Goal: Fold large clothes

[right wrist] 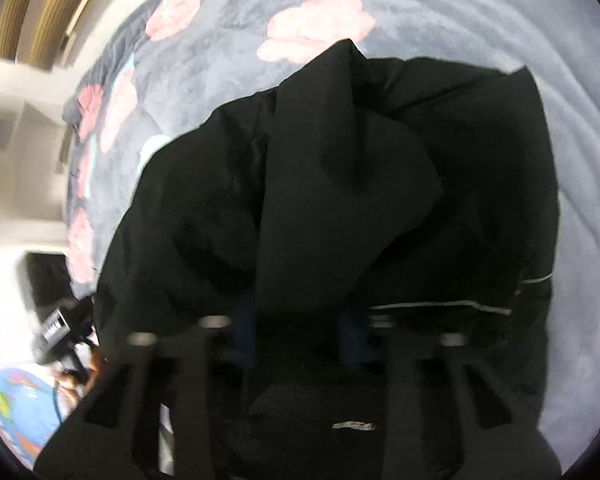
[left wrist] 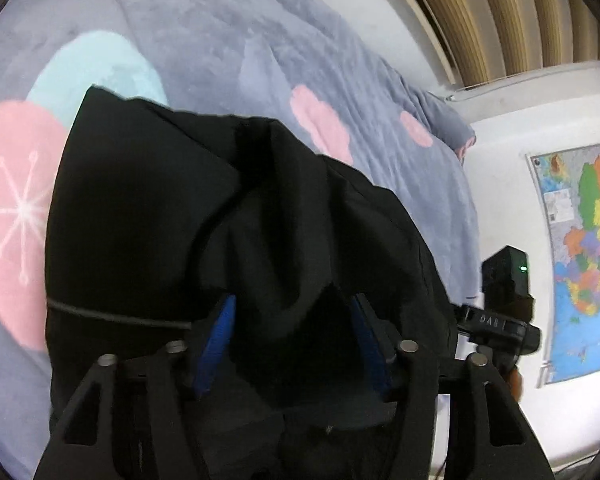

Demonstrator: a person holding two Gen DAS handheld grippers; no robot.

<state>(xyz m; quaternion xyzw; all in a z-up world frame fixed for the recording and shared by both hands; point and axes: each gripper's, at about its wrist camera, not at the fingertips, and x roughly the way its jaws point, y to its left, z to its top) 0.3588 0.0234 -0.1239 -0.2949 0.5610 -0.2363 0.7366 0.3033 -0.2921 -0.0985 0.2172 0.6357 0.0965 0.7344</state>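
The left hand-held gripper (left wrist: 292,332) stands parted around bunched black fabric garment (left wrist: 160,208) on the grey flowered bed blanket (left wrist: 228,40); its view alone shows sharp blue pads. The right hand-held gripper (right wrist: 300,328), blurred, clenches the garment.

The left tongs (left wrist: 292,340), black-framed with blue pads, are tilting downward, their jaws standing partly apart with dark cloth bunched between them. The right tongs (right wrist: 296,332) are pointing steeply down, blurred, jaws nearly together on cloth.
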